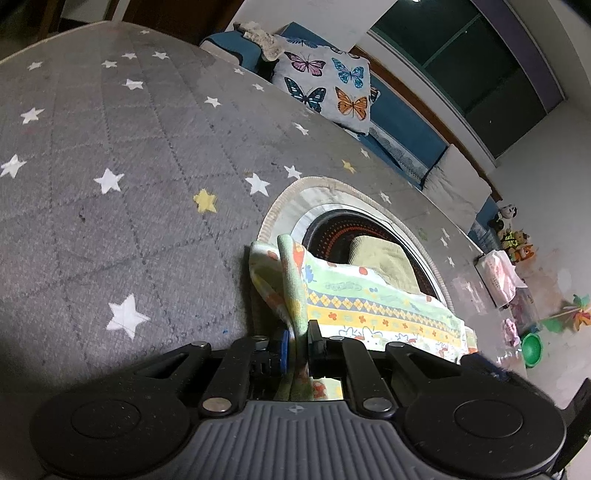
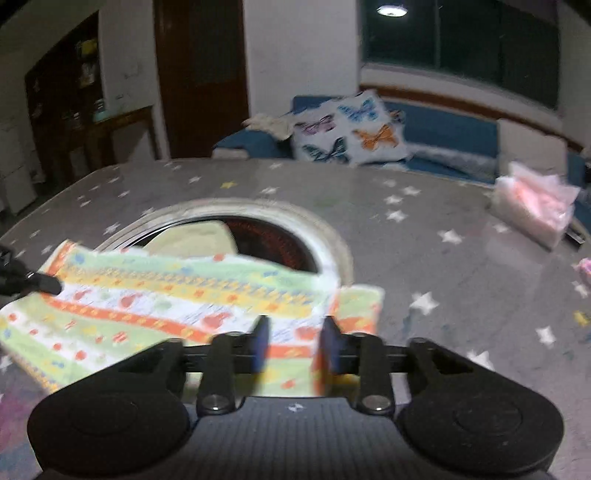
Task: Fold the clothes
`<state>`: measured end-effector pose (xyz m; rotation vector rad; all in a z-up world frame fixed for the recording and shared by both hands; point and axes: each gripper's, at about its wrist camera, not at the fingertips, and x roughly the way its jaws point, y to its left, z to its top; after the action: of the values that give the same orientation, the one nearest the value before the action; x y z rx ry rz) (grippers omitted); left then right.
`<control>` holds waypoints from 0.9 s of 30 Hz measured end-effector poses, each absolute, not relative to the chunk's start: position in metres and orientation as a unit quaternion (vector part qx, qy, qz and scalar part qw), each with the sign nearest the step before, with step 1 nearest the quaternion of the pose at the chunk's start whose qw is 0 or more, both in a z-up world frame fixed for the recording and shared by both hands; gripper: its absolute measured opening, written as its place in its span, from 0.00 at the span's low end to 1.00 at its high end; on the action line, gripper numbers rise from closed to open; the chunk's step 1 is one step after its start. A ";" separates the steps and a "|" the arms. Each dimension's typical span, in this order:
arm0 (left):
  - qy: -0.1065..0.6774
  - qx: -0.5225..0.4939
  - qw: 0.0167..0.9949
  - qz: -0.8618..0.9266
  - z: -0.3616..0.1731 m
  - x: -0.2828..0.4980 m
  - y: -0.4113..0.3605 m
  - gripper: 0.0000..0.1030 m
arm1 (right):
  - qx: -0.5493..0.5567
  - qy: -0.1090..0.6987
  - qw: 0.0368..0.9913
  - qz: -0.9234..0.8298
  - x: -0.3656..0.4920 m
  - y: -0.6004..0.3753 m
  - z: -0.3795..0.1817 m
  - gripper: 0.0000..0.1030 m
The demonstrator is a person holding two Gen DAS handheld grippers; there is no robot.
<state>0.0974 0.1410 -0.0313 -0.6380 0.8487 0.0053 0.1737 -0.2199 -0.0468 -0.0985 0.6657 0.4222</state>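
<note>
Left tongs (image 1: pixel 298 341) pressed together, pinching a bunched edge of the patterned cloth (image 1: pixel 369 302). Right tongs (image 2: pixel 293 345) spread apart over the cloth (image 2: pixel 177 306), gripping nothing. Cloth lies on the star-print table (image 1: pixel 110 147), partly covering a round mat (image 2: pixel 332 240) and a yellow-green garment (image 1: pixel 384 258). Butterfly cushion (image 1: pixel 325 88) behind the table; pink packet (image 2: pixel 535 210) at its far right.

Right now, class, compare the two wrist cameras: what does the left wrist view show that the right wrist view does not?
Only the left wrist view shows the left gripper shut on a bunched edge of the patterned towel, plus a green bowl on the floor. Only the right wrist view shows the right gripper open over the towel, a dark wooden door and a lit ceiling lamp. Both show the towel, the star-print surface and the butterfly pillow.
</note>
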 end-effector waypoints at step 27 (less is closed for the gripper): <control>0.370 -0.206 0.904 -0.052 0.017 0.114 0.074 0.08 | -0.004 0.287 0.945 0.157 0.153 -0.265 -0.021 0.05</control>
<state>0.1143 0.0741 0.0174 -0.4256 0.7652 -0.1071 0.1527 -0.2645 -0.0214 -0.0087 0.5850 0.3199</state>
